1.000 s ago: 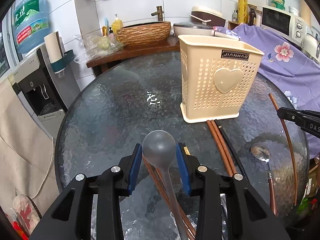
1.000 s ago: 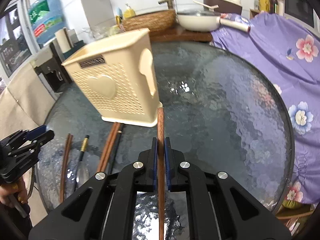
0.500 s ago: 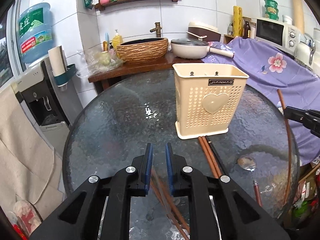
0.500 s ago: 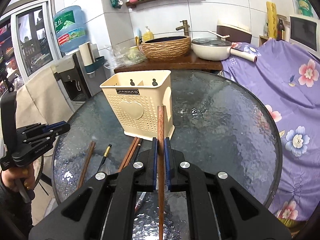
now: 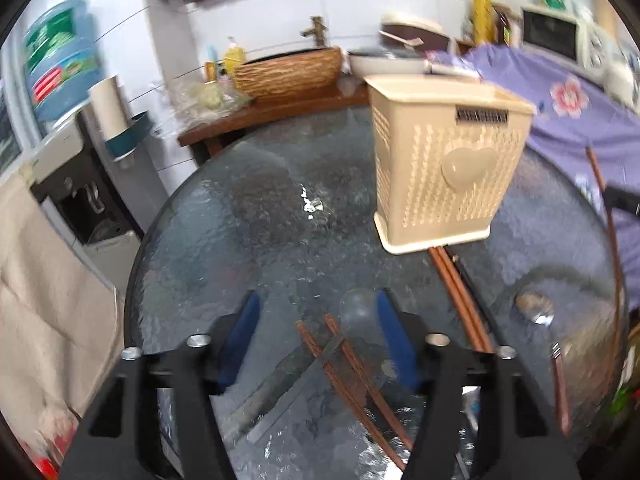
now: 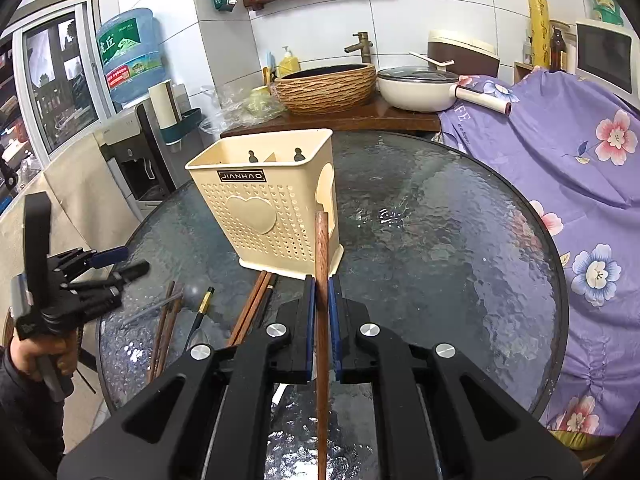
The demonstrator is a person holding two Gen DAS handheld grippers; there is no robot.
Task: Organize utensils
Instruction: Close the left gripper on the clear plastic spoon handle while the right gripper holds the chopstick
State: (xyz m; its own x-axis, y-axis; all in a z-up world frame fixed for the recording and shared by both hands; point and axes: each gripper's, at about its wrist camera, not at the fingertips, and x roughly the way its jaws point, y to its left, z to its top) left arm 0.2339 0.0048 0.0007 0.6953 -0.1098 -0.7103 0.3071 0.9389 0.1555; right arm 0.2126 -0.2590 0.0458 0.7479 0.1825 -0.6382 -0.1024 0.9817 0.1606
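My left gripper (image 5: 316, 300) hangs over the glass table (image 5: 280, 216) with its jaws opening. A clear spoon (image 5: 356, 306) and two brown chopsticks (image 5: 340, 360) lie on the glass between the jaws, and the pads press on nothing. The spoon's bowl sits just inside the right pad. A cream utensil holder (image 5: 440, 172) stands beyond, to the right. My right gripper (image 6: 321, 280) is shut on a wooden chopstick (image 6: 321, 240), held above the table in front of the holder (image 6: 272, 208). The left gripper (image 6: 128, 262) shows at the left of the right wrist view.
A pair of chopsticks (image 6: 250, 308) and a dark utensil (image 6: 204, 304) lie in front of the holder. A metal spoon (image 5: 534, 308) rests near the table's right edge. Behind are a wooden counter with a woven basin (image 6: 326, 88), a pan (image 6: 416, 88) and purple cloth (image 6: 560, 152).
The left gripper stood around the spoon's bowl, then pulled back and shut empty; now its jaws spread wide over spoon and chopsticks. The right gripper has risen with its chopstick.
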